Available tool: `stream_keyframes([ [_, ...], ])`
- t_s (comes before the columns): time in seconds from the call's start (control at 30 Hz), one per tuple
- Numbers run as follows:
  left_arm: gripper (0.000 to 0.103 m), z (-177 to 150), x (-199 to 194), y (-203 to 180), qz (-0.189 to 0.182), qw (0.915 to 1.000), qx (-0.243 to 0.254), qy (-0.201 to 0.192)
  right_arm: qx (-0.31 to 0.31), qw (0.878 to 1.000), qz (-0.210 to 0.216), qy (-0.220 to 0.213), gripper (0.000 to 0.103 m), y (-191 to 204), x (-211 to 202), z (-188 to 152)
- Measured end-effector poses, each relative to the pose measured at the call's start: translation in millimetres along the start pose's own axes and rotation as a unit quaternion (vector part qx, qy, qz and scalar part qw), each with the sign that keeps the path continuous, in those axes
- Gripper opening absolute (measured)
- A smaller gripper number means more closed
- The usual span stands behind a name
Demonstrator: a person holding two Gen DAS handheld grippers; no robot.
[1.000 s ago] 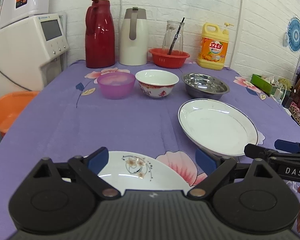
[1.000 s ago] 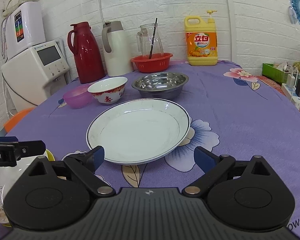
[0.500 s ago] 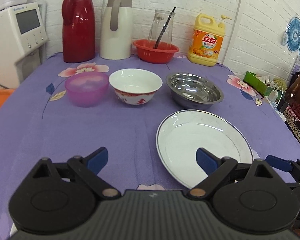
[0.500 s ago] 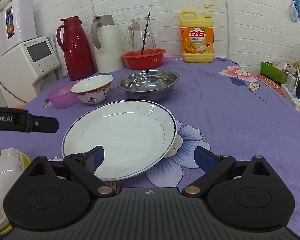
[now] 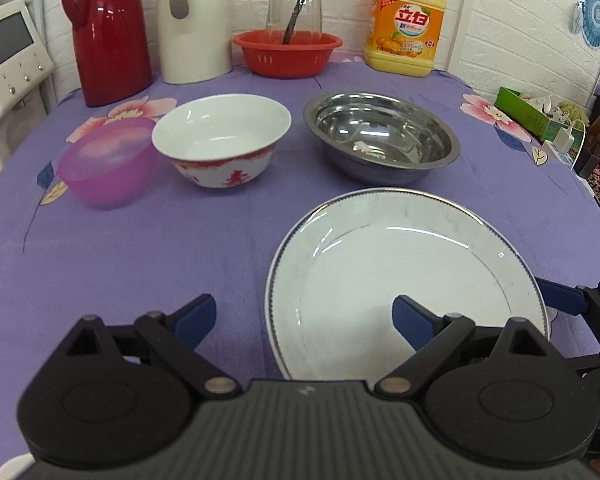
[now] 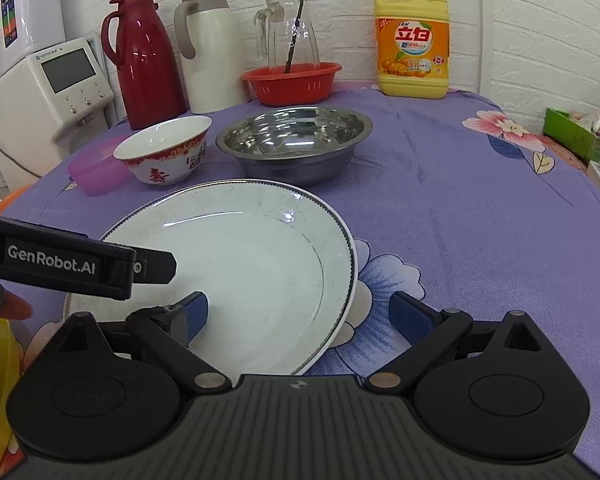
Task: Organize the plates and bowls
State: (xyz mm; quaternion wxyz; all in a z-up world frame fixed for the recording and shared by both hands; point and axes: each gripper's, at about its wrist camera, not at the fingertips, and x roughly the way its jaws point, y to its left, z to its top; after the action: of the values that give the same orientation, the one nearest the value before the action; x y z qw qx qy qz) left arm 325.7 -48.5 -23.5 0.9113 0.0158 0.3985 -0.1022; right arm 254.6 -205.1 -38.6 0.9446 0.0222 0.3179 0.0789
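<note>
A large white plate with a dark rim point(image 5: 404, 276) point(image 6: 252, 264) lies on the purple cloth. Behind it stand a steel bowl point(image 5: 382, 136) point(image 6: 296, 140), a white bowl with red pattern point(image 5: 222, 138) point(image 6: 166, 152) and a purple plastic bowl point(image 5: 108, 164) point(image 6: 96, 168). My left gripper point(image 5: 304, 320) is open and empty, its right finger over the plate's near left part. My right gripper point(image 6: 300, 312) is open and empty, straddling the plate's near right rim. A yellow-rimmed plate point(image 6: 0, 380) shows at the lower left of the right wrist view.
At the back stand a red thermos point(image 5: 108, 32), a white thermos point(image 5: 196, 20), a red basket with a glass jug point(image 5: 288, 52) and a yellow detergent bottle point(image 5: 408, 20). A white appliance point(image 6: 48, 88) stands at the left. A green box point(image 5: 524, 108) lies at the right edge.
Both grippers have moved forward toward the large white plate. The left gripper has left the flowered plate behind and swung right, now over the white plate's left side.
</note>
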Motion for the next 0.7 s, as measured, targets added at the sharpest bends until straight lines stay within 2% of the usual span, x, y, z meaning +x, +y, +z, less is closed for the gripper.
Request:
stream_keyframes([
  [0.1, 0.094, -1, 6, -1, 0.011, 0.9998, 0.003, 0.016, -0.009, 1.0, 0.0, -0.002, 0.103, 1, 2, 0],
  [0.2, 0.094, 0, 9, 3, 0.005, 0.9995, -0.013, 0.028, -0.014, 1.0, -0.002, 0.002, 0.103, 2, 3, 0],
  [0.43, 0.094, 2, 10, 1, 0.008, 0.9994, -0.017, 0.03, -0.016, 1.0, 0.003, 0.014, 0.103, 1, 0, 2],
  [0.5, 0.093, 1, 11, -2, 0.006, 0.9996, -0.012, 0.024, -0.012, 1.0, 0.017, 0.014, 0.103, 2, 0, 2],
  [0.53, 0.091, 0, 10, -5, 0.0, 0.9998, -0.007, 0.021, -0.016, 1.0, 0.021, 0.01, 0.103, 3, 0, 1],
  [0.6, 0.071, -1, 7, -12, -0.026, 0.9996, 0.01, 0.01, -0.033, 0.999, 0.017, 0.003, 0.103, 9, 0, -2],
  [0.63, 0.071, -1, 6, -15, -0.027, 0.9995, 0.015, 0.009, -0.037, 0.999, 0.032, -0.003, 0.103, 12, -1, -2],
  [0.67, 0.07, -1, 5, -16, -0.025, 0.9996, 0.012, 0.009, -0.04, 0.999, 0.028, -0.002, 0.103, 15, -2, -1],
  [0.7, 0.065, -2, 4, -15, -0.027, 0.9996, 0.009, 0.009, -0.037, 0.999, 0.025, -0.002, 0.103, 16, -3, -1],
])
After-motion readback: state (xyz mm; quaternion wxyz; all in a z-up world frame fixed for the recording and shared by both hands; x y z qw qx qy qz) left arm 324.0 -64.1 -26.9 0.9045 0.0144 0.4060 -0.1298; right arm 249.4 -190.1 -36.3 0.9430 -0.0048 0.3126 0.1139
